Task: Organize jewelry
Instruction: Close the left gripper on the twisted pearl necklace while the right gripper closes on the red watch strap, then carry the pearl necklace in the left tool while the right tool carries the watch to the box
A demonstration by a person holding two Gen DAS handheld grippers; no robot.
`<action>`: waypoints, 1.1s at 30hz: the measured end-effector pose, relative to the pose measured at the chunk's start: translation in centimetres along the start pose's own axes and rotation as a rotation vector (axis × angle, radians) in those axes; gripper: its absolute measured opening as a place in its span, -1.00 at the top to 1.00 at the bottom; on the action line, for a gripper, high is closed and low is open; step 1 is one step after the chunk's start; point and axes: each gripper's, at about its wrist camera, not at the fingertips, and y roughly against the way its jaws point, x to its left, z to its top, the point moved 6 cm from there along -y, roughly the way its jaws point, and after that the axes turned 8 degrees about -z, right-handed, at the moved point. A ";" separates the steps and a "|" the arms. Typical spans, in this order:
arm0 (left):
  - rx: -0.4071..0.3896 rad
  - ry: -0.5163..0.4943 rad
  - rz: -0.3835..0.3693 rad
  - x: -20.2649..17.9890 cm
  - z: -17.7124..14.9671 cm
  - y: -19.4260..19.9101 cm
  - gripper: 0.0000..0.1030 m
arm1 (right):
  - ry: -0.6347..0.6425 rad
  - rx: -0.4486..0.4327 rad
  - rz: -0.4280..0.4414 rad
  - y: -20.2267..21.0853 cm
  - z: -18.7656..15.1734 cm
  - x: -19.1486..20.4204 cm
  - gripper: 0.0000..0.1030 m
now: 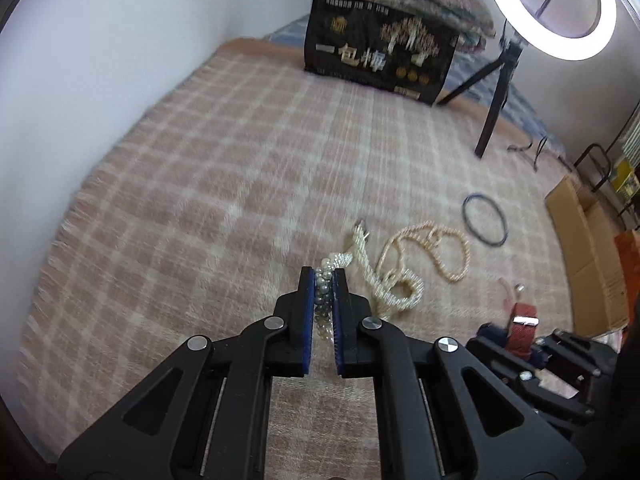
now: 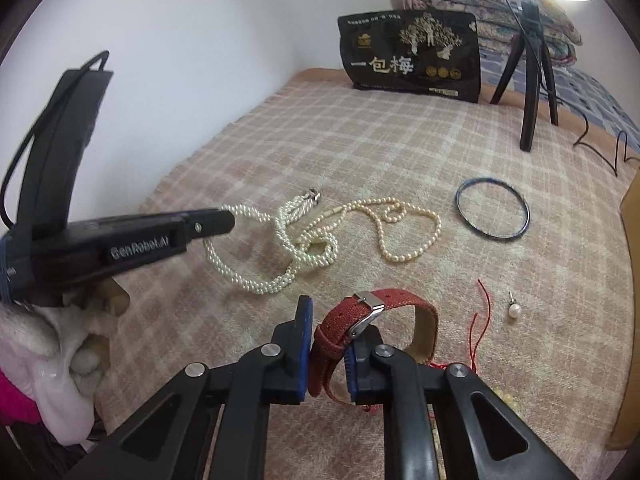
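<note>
Between the right gripper's (image 2: 329, 350) pads sits the red strap (image 2: 340, 336), clamped near its buckle, the loose end curling over the blanket (image 2: 400, 140); a shallow bite there could let it slip out if lifted fast. Left gripper (image 1: 323, 284) is clamped on one end of the pearl rope (image 2: 280, 248), the rest trailing on the blanket, knotted with the thinner necklace (image 2: 400, 224). Pulling up likely drags that tangle along or snags it. Red thread (image 2: 482, 308) and pearl earring (image 2: 513, 311) lie just right of the strap and could get swept. Bangle (image 2: 493, 211) lies farther back, well apart.
</note>
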 end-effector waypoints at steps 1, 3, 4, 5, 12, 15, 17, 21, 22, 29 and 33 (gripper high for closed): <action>-0.023 -0.003 -0.010 -0.2 0.5 0.9 0.89 | 0.002 -0.011 0.001 0.4 0.2 0.1 0.78; -0.072 -0.004 -0.021 -0.4 1.5 2.5 0.89 | 0.007 -0.033 -0.005 1.2 0.5 0.4 0.78; -0.096 -0.006 -0.027 -0.6 2.0 3.3 0.89 | 0.009 -0.042 -0.009 1.5 0.6 0.4 0.79; -0.119 -0.010 -0.030 -0.7 2.4 4.0 0.89 | 0.010 -0.048 -0.012 1.8 0.7 0.5 0.79; -0.201 -0.013 -0.059 -1.0 3.8 7.3 0.89 | 0.000 -0.080 -0.038 3.4 0.9 0.3 0.80; -0.222 -0.010 -0.073 -1.1 4.2 8.2 0.89 | -0.001 -0.106 -0.040 4.8 1.1 0.3 0.80; -0.231 -0.011 -0.090 -1.3 4.5 8.8 0.89 | -0.003 -0.122 -0.041 5.7 1.4 0.2 0.80; -0.257 -0.015 -0.114 -2.0 4.9 9.9 0.89 | -0.010 -0.151 -0.046 7.5 1.5 0.0 0.81; -0.261 -0.015 -0.123 -2.2 5.0 10.2 0.89 | -0.015 -0.159 -0.049 8.1 1.5 -0.2 0.81; -0.292 -0.028 -0.175 -4.0 5.8 12.0 0.89 | -0.066 -0.203 -0.072 12.3 1.3 -2.2 0.81; -0.294 -0.043 -0.195 -5.5 5.7 12.2 0.89 | -0.106 -0.226 -0.089 14.2 0.8 -4.0 0.81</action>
